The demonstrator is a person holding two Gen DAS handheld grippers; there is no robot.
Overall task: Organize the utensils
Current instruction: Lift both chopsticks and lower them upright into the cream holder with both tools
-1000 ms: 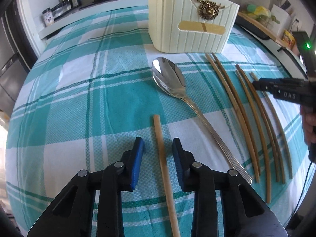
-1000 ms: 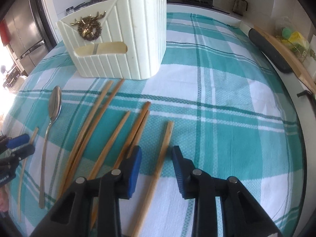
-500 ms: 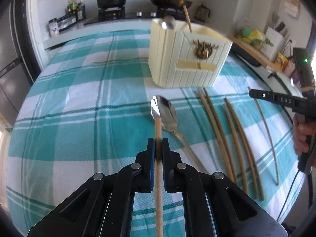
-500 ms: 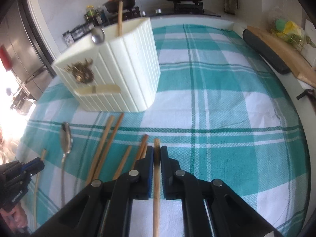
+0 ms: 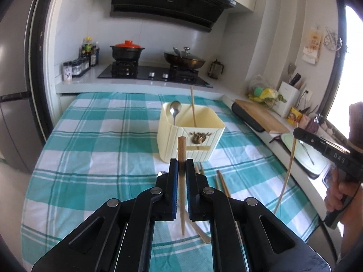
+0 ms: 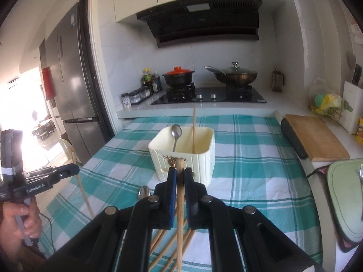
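A cream ribbed utensil holder [image 5: 190, 133] [image 6: 183, 156] stands on the checked tablecloth with a spoon [image 5: 175, 111] and one chopstick [image 5: 192, 106] upright in it. My left gripper [image 5: 182, 170] is shut on a wooden chopstick [image 5: 181, 149], held lifted and nearly upright before the holder. My right gripper [image 6: 180, 174] is shut on another wooden chopstick [image 6: 180, 215], also lifted. It also shows in the left wrist view [image 5: 288, 172] hanging from the right gripper [image 5: 297, 132]. Several chopsticks [image 6: 168, 244] and a spoon [image 6: 144, 192] lie on the cloth below.
A wooden cutting board [image 6: 315, 136] lies on the counter at the right. A hob with a black pot [image 6: 179, 77] and a wok [image 6: 233, 74] is behind the table. A green tray [image 6: 344, 195] sits at the right edge. A fridge [image 6: 72, 79] stands at the left.
Both grippers closed on a chopstick each, then lifted them off the cloth and tilted up, so the holder now sits lower and farther in both views.
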